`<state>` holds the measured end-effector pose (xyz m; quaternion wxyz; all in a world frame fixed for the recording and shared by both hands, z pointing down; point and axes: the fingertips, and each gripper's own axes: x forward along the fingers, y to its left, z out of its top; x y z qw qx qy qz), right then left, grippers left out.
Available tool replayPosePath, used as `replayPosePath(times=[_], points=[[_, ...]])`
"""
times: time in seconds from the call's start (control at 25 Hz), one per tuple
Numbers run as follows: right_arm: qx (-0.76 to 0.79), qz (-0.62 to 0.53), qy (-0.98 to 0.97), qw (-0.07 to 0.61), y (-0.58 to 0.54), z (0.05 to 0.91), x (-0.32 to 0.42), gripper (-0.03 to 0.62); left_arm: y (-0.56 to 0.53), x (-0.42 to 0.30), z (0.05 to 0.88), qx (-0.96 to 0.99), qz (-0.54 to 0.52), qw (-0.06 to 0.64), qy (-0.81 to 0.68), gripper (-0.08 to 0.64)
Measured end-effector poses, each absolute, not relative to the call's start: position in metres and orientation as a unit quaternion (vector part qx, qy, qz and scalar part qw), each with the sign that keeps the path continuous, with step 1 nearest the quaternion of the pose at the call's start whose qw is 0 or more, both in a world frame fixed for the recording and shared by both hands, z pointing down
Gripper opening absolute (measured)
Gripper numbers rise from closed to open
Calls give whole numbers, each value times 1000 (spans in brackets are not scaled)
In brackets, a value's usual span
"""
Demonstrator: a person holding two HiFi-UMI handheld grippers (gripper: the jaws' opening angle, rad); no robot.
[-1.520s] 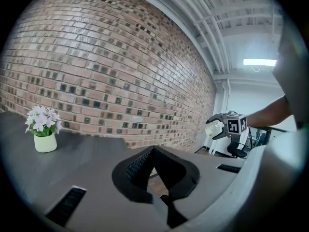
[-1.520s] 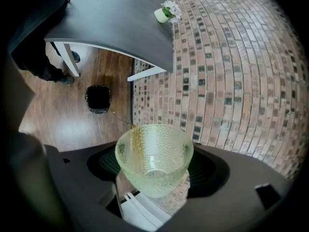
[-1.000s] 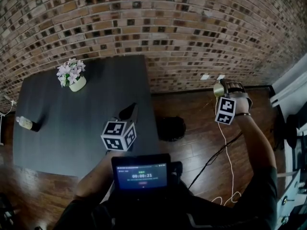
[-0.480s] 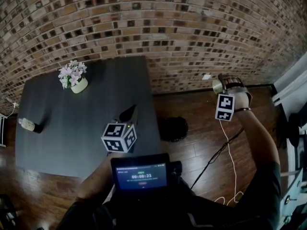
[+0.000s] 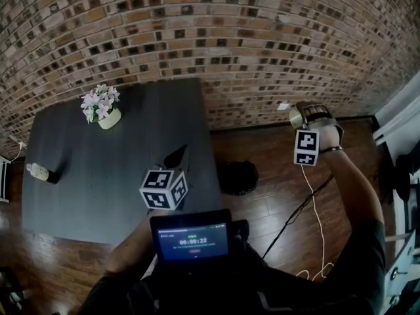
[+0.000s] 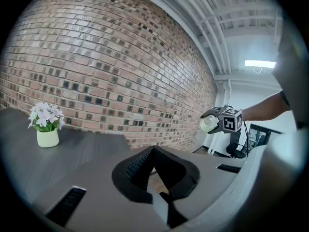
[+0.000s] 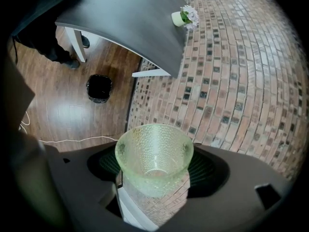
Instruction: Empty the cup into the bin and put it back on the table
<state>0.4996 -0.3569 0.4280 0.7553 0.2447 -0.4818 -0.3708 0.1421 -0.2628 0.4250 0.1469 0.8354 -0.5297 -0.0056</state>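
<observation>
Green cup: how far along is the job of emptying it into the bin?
Done: the pale green dimpled translucent cup is lifted and looks empty inside. In hand: the right claw grips it in the air, beside rather than over the round black bin on the floor. Left: setting it back on the dark grey table.

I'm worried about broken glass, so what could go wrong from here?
The right claw holds the cup above bare wood floor, off to the side of the bin; a slip would likely shatter it. On the way back, it might clip the table edge near the bin.
</observation>
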Motion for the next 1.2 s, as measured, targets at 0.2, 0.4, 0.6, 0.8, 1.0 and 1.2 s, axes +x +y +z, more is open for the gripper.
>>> replayPosePath(times=[0.2, 0.4, 0.6, 0.8, 1.0, 1.2], points=[[244, -372, -480, 756, -358, 428, 499, 394, -261, 147, 425, 838, -3, 146, -526, 0], [250, -362, -487, 754, -358, 430, 500, 394, -262, 147, 426, 838, -4, 147, -526, 0], [261, -351, -490, 754, -354, 432, 506, 394, -260, 146, 428, 838, -2, 148, -525, 0], [253, -358, -488, 755, -352, 433, 504, 394, -261, 146, 427, 838, -1, 147, -525, 0], [264, -351, -497, 749, -352, 431, 502, 394, -260, 148, 427, 840, -1, 146, -523, 0], [310, -314, -529, 725, -351, 431, 505, 394, -260, 144, 427, 838, 0, 147, -526, 0]])
